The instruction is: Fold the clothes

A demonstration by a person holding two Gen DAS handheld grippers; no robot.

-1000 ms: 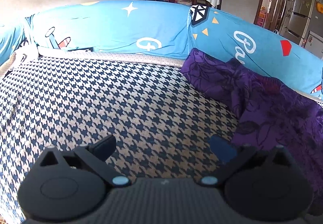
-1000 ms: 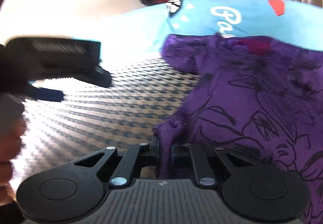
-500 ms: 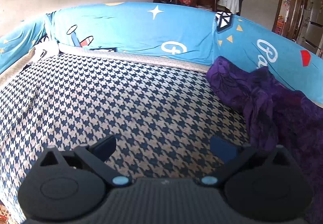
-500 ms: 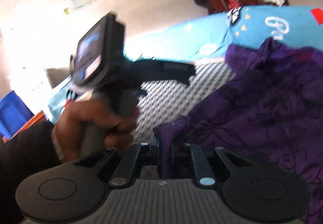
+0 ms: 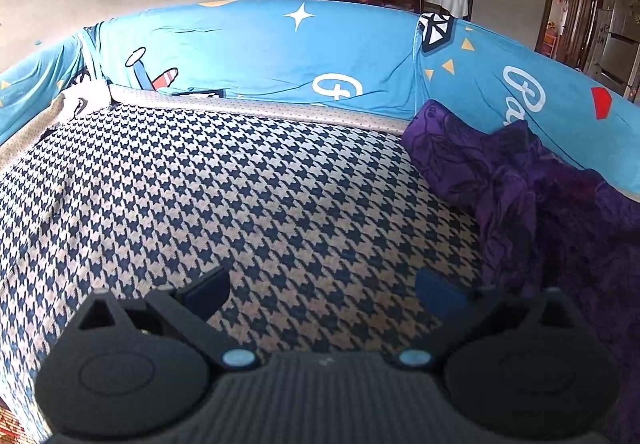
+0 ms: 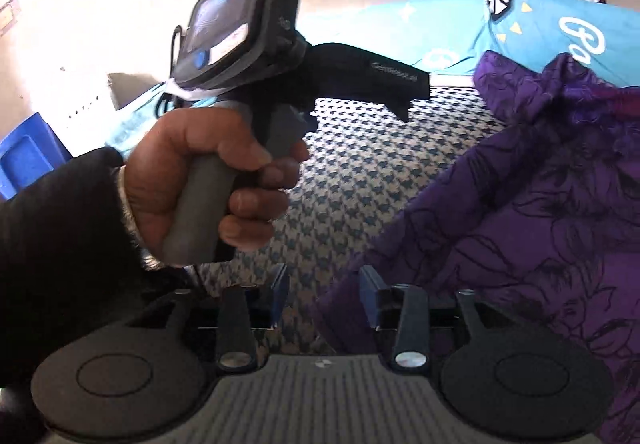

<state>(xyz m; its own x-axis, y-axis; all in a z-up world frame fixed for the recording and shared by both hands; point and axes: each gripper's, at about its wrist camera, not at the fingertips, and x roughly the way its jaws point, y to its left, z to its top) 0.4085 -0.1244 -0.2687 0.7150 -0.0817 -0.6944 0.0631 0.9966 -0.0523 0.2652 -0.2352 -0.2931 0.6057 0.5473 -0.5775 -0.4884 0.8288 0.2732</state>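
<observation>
Two grippers show here, one in each hand. The left gripper hangs over the sofa seat, which wears a blue and tan check cover. Its two fingers stand wide apart with nothing between them. In the right wrist view the left hand wraps round the grey handle of that same tool, low over the check cover.

The right gripper has its fingers parted too. The near edge of the purple garment lies in the gap, up against the right finger. The left finger looks clear of the cloth, though the view is a bit blurry there, so I cannot say for sure that the cloth is free.

The purple garment has dark flower lines on it. It sits bunched at the right end of the sofa seat and leans up on the bright blue back cushion. The rest of the seat, over to the left corner, shows only the check cover.

A blue bin stands far off to the left; what is in it is hidden
</observation>
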